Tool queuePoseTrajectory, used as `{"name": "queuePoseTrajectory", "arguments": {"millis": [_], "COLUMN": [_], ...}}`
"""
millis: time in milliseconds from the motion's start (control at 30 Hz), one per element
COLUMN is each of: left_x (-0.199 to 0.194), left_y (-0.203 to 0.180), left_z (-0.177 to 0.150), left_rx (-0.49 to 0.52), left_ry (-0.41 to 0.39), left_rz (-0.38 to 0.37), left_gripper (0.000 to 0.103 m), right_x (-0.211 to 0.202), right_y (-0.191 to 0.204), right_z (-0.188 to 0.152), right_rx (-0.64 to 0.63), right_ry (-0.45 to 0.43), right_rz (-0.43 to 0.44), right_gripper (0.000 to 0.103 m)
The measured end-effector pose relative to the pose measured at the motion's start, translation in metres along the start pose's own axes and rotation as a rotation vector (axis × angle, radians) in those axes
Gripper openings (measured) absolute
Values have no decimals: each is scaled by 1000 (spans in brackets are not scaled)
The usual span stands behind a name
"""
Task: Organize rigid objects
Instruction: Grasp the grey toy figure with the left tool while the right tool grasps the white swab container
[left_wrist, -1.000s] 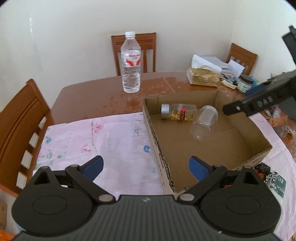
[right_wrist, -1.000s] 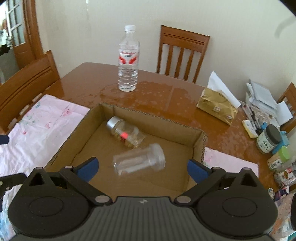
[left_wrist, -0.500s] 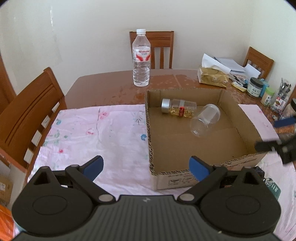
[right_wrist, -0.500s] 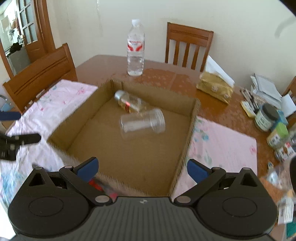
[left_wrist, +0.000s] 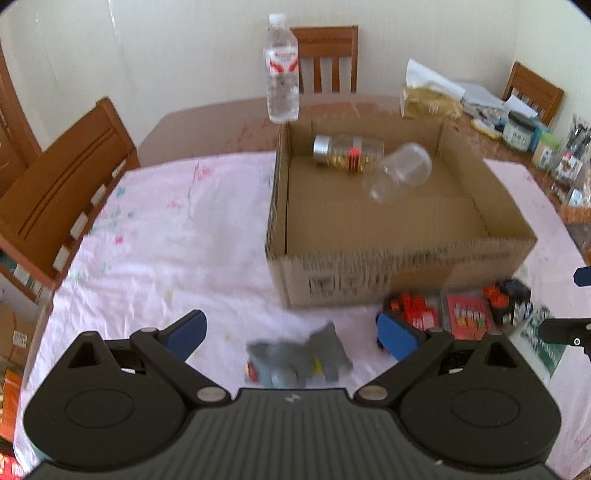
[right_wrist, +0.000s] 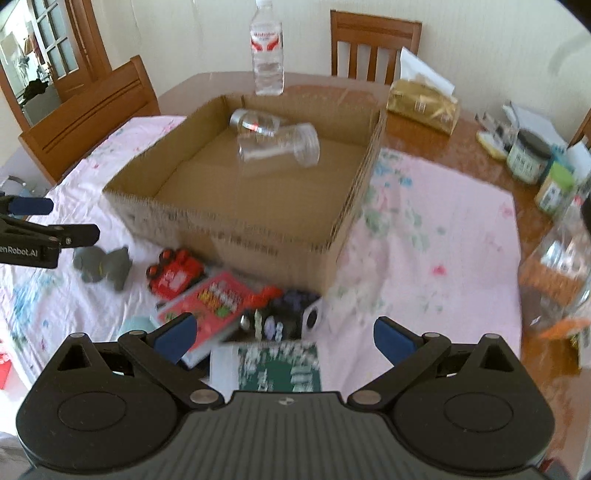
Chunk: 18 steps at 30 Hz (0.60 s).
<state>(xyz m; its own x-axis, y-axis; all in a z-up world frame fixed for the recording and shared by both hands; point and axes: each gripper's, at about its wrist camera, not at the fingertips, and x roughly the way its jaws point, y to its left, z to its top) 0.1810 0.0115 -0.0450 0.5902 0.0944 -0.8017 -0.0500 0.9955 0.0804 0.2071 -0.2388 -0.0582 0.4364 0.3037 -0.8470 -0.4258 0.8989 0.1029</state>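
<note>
An open cardboard box (left_wrist: 402, 254) (right_wrist: 236, 229) stands on the pink cloth. Inside lie a silver-capped jar (left_wrist: 347, 151) (right_wrist: 255, 123) and a clear plastic jar (left_wrist: 400, 173) (right_wrist: 279, 147). In front of the box lie a grey toy (left_wrist: 299, 356) (right_wrist: 103, 264), a red toy car (left_wrist: 413, 308) (right_wrist: 173, 275), a red card pack (left_wrist: 467, 314) (right_wrist: 210, 302) and dark small items (right_wrist: 291, 314). My left gripper (left_wrist: 291, 328) is open above the grey toy. My right gripper (right_wrist: 282, 328) is open above the pile.
A water bottle (left_wrist: 282, 68) (right_wrist: 267, 48) stands behind the box. A gold tissue pack (right_wrist: 424, 105), jars (right_wrist: 528, 155) and clutter sit at the right. Wooden chairs (left_wrist: 62, 177) stand around the table. A green booklet (right_wrist: 279, 365) lies near me.
Both grippers have pulled back from above the box towards the near side. The toys in front of the box have come into view. The clear jar lies still in the box.
</note>
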Motion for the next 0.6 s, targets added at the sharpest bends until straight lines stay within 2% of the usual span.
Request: {"name": "queuePoseTrajectory", "arguments": {"millis": [233, 367, 600], "left_x": [0, 5, 19], "left_y": [0, 5, 13], "left_z": [-13, -10, -10], "left_rx": [3, 17, 36], "left_ry": [27, 25, 46], "left_rz": [-8, -33, -79], "left_gripper": [99, 99, 99], "right_x": [14, 26, 24], "right_y": [-2, 7, 29], "right_z": [-14, -16, -28], "right_rx": [53, 58, 65], "right_ry": [31, 75, 172], "right_rz": [62, 44, -1], "right_gripper": [103, 103, 103]}}
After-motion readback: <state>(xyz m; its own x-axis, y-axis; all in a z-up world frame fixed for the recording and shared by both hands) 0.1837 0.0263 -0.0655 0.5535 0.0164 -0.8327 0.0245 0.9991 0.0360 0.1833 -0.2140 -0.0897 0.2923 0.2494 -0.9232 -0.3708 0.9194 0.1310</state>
